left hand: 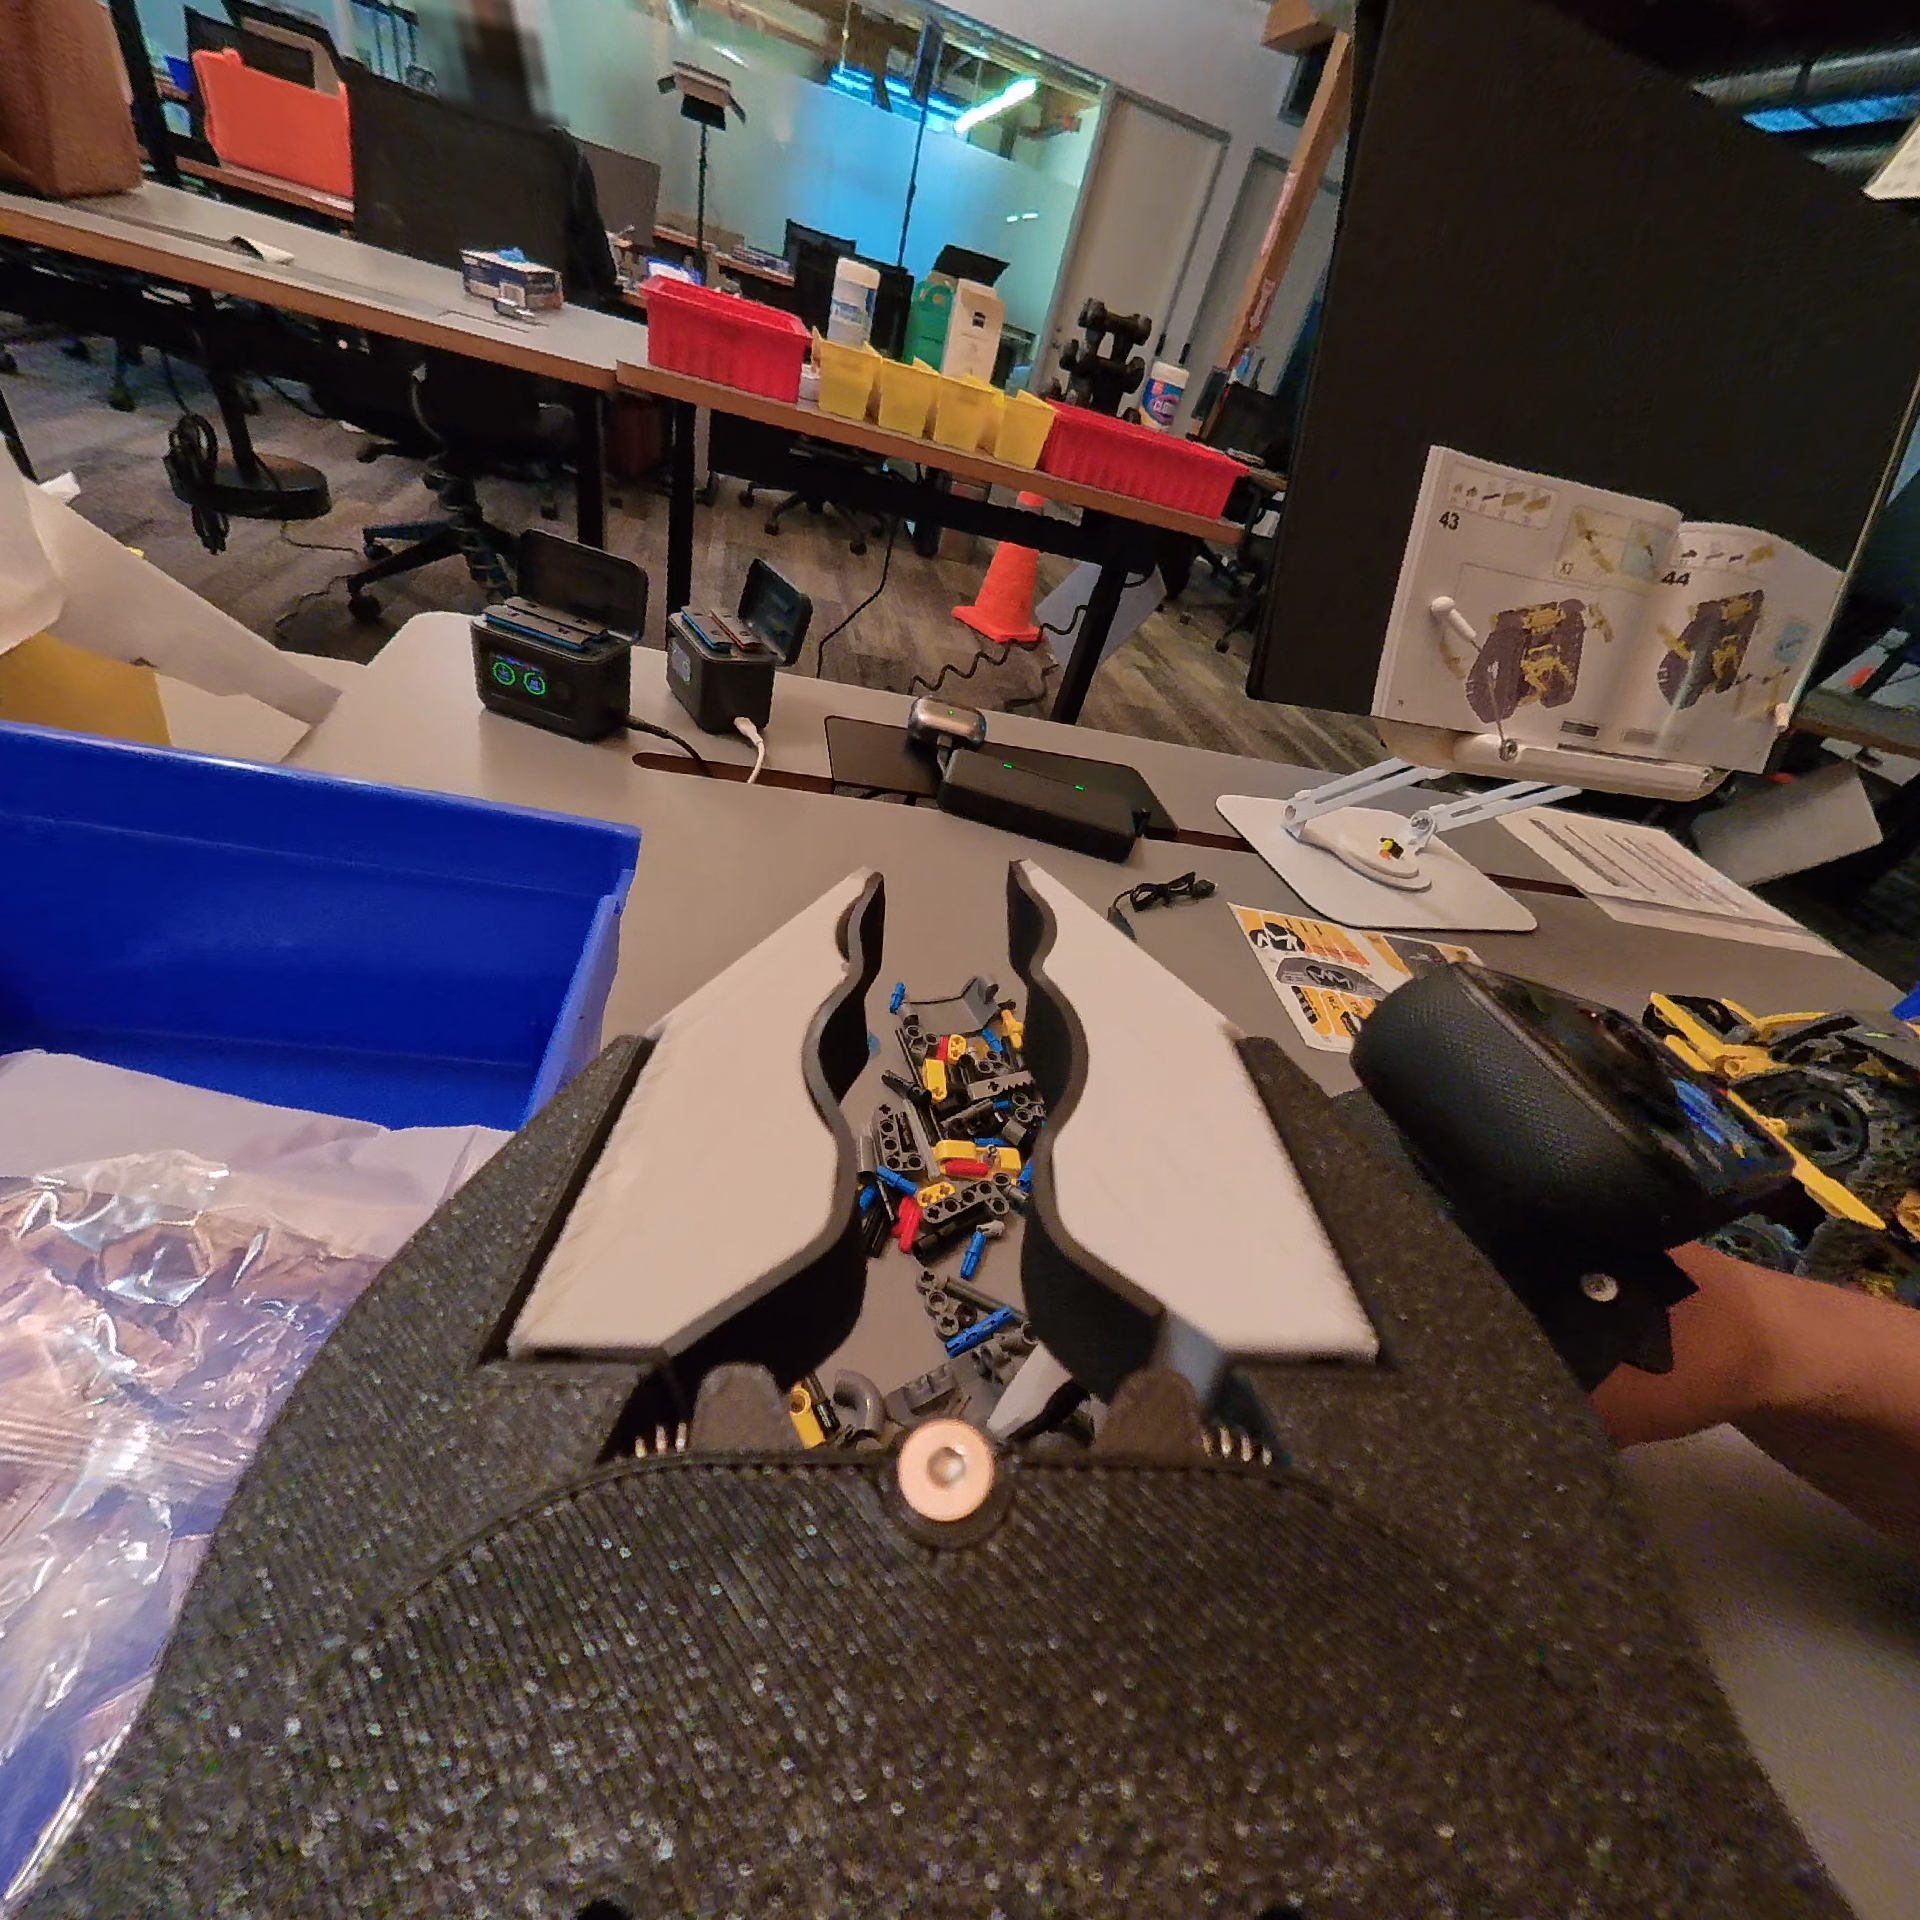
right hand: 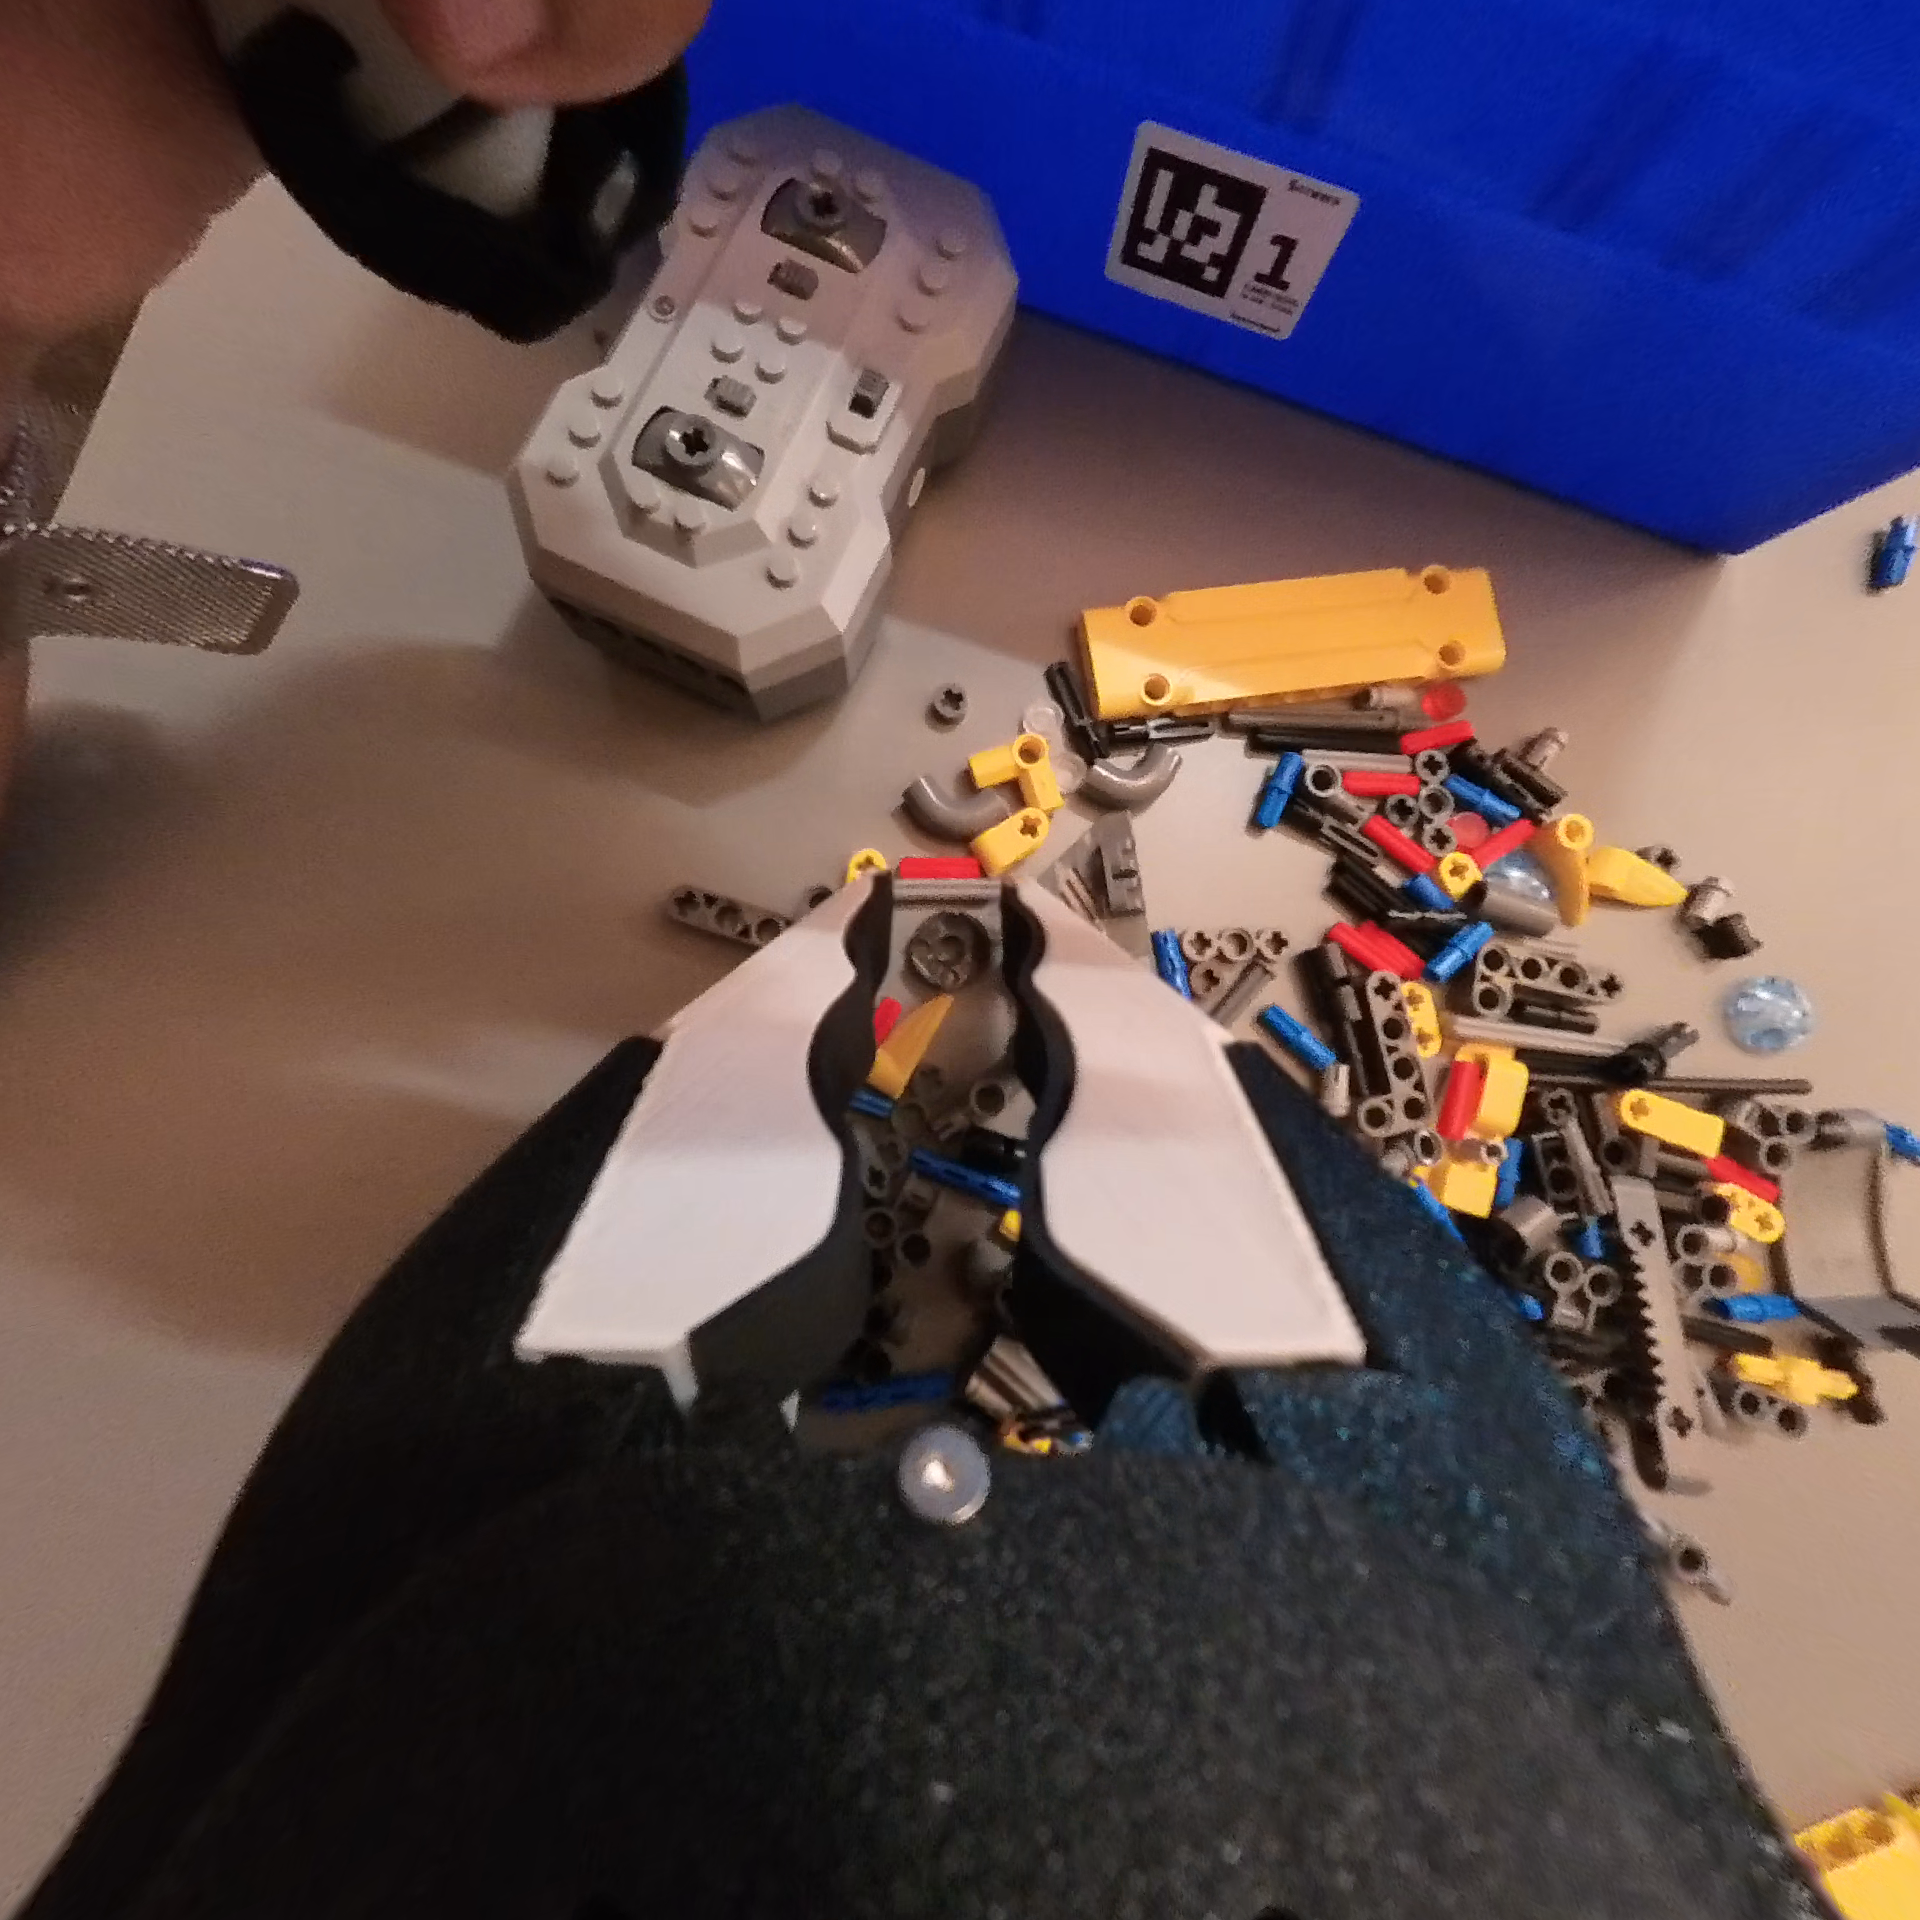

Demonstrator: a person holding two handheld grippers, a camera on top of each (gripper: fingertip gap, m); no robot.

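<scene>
In the left wrist view my left gripper (left hand: 948, 883) is open and empty, its grey fingers (left hand: 727, 1122) hovering above a pile of small grey, black, blue, red and yellow building-toy parts (left hand: 956, 1122) on the grey table. My right gripper (left hand: 1538, 1143) shows at the right, held by a hand. In the right wrist view my right gripper (right hand: 948, 914) is low over the pile (right hand: 1507, 1039), with a dark grey part with a round hole (right hand: 945, 951) between its fingertips. The left gripper (right hand: 447, 177) is blurred at the top left.
A blue bin (left hand: 312, 914) stands left, with a plastic bag (left hand: 125, 1351) in front. A grey battery box (right hand: 748, 416) and a yellow panel (right hand: 1288, 639) lie by the pile. An instruction booklet on a stand (left hand: 1590, 613), a sticker sheet (left hand: 1320, 977) and a yellow-black model vehicle (left hand: 1787, 1091) sit right. My hands' fingertips stand some 15 cm from each other.
</scene>
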